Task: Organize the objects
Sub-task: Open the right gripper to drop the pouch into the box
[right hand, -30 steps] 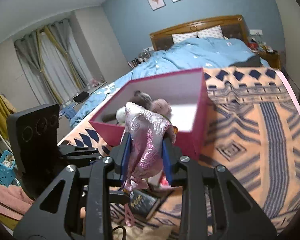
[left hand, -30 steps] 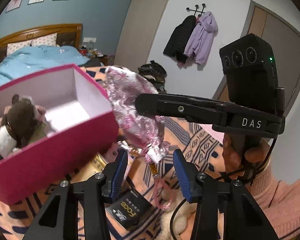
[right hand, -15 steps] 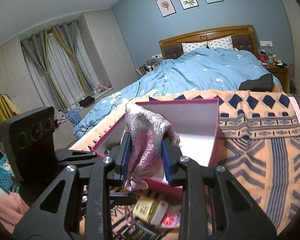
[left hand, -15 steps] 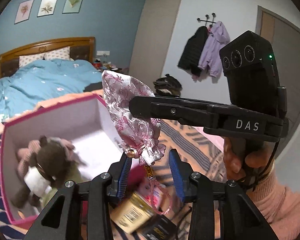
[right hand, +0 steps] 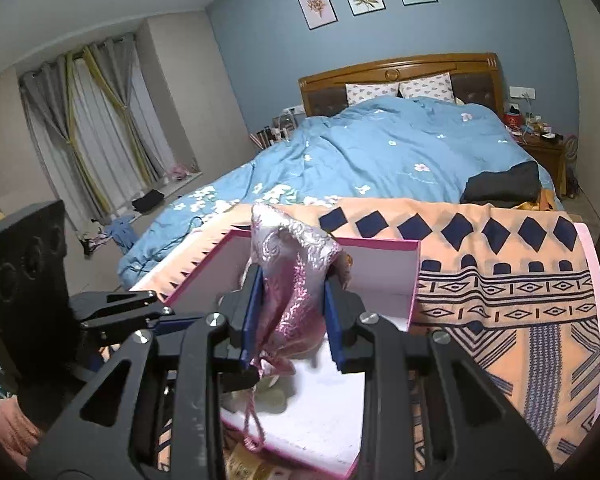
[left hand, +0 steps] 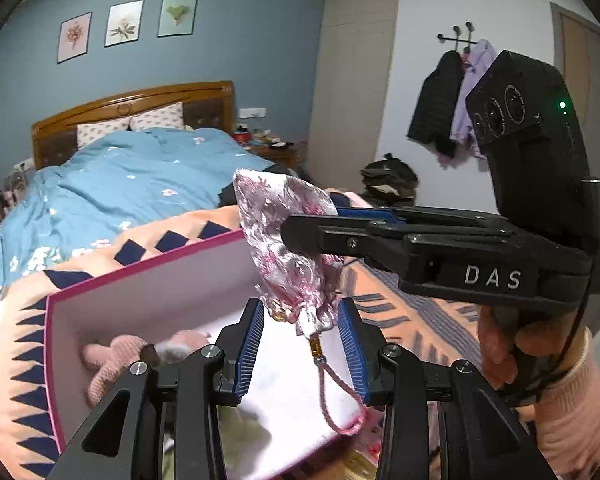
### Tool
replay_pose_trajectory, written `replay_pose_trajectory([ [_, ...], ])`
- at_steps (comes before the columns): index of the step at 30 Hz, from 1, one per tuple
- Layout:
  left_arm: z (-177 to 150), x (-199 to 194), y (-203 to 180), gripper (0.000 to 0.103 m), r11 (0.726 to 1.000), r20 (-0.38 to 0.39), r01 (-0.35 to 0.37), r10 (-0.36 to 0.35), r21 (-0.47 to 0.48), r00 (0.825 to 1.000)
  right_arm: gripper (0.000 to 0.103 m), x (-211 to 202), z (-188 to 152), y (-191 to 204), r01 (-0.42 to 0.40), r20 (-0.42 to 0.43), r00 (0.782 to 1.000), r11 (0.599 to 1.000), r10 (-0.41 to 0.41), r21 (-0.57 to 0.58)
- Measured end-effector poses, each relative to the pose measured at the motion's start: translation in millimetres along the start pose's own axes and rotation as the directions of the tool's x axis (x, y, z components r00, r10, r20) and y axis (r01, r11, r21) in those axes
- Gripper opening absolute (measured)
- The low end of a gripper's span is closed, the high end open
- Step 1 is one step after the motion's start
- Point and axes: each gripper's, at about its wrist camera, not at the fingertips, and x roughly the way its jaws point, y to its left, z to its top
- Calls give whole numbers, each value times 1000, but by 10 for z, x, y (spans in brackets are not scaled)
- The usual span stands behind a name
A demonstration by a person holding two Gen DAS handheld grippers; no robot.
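Note:
A pink-and-silver brocade drawstring pouch [left hand: 276, 208] hangs above the open pink box [left hand: 148, 280]. My right gripper [left hand: 312, 222] reaches in from the right and is shut on the pouch's body. In the right wrist view the pouch [right hand: 288, 240] fills the gap between that gripper's [right hand: 292, 280] blue pads. My left gripper [left hand: 300, 308] is shut on the pouch's gathered neck, and the cord loop [left hand: 340, 408] dangles below. From the right wrist view the left gripper [right hand: 160, 308] shows side-on at the left. A pink and brown plush toy [left hand: 112, 360] lies inside the box.
The box [right hand: 380, 244] rests on an orange patterned blanket [right hand: 500, 280] at the foot of a bed with a blue duvet [right hand: 380, 152]. A small yellow pack [right hand: 252, 464] lies by the box's near edge. A hand in a pink sleeve [left hand: 500, 352] holds the right gripper.
Both grippers rose and carried the pouch from beside the box's near wall to above its open inside. The left jaws narrowed onto the pouch's neck.

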Motion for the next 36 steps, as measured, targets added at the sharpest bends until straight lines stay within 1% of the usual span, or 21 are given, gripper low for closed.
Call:
replay_pose_trajectory([
  [6,57,208,173,39,999,-33,-25,24,-44,999,31,213,35,-119,26,-29,999,1000,-25,13],
  [14,3,519,312,39,996,-103,-22,12,-92,995,32,575,-64,-200,49,-131,990,999,-48,-2],
  [18,0,615,300,39,995,-124,-26,13,-99,992,32,717,-102,-270,68,-172,983,998,-66,2],
  [19,7,654,295,37,995,-134,-33,20,-95,991,32,750,-106,-288,74,-185,980,997,-72,3],
  [23,31,773,279,37,995,-164,-49,35,-84,986,33,828,-88,-322,121,-208,971,993,-121,-15],
  [25,34,826,293,37,994,-179,-71,55,-87,982,34,861,-78,-331,160,-215,963,987,-163,-33],
  [27,47,834,311,38,992,-186,-79,61,-93,981,35,867,-67,-383,196,-211,958,980,-196,-22],
  [29,51,825,310,45,992,-186,-91,73,-90,980,40,847,-50,-437,210,-201,958,978,-205,5],
  [30,42,815,298,47,991,-182,-109,93,-78,979,43,827,-47,-458,216,-194,958,976,-209,14],
  [33,-2,799,302,51,990,-180,-119,104,-77,978,43,742,-62,-477,213,-173,963,977,-205,25],
  [36,-54,742,305,57,991,-168,-102,87,-82,982,43,629,-109,-434,196,-155,970,980,-190,25],
])
